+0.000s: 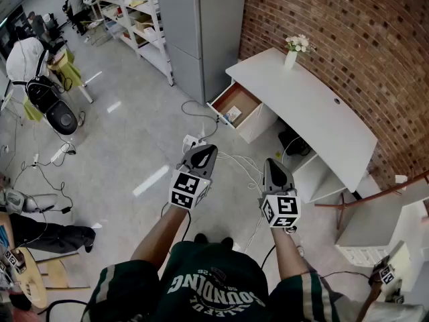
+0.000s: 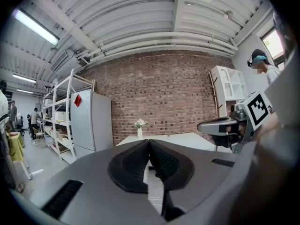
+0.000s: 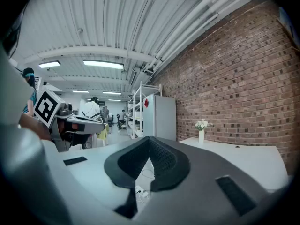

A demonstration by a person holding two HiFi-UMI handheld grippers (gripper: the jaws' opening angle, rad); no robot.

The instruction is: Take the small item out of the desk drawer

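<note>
Both grippers are held out level in front of the person, side by side and well apart from the white counter [image 1: 315, 106] that runs along the brick wall [image 1: 348, 32]. The left gripper [image 1: 212, 149] has its jaws pressed together with nothing between them, as its own view [image 2: 149, 143] shows. The right gripper [image 1: 269, 161] is closed too, its tips meeting on empty air [image 3: 149, 139].

The drawer [image 1: 238, 99] stands pulled out at the counter's far end, its brown bottom showing. The small item [image 1: 231, 117] lies inside it, close to the drawer's front edge; what it is cannot be made out. Neither gripper is near it.

On the floor between the person and the drawer lie a white power strip [image 1: 191, 141] and loose cables [image 1: 236, 159]. A vase of white flowers [image 1: 292, 54] stands on the counter just past the drawer. A tall grey cabinet [image 1: 201, 25] rises beside the counter's end, with open shelving [image 1: 137, 19] beyond it.
</note>
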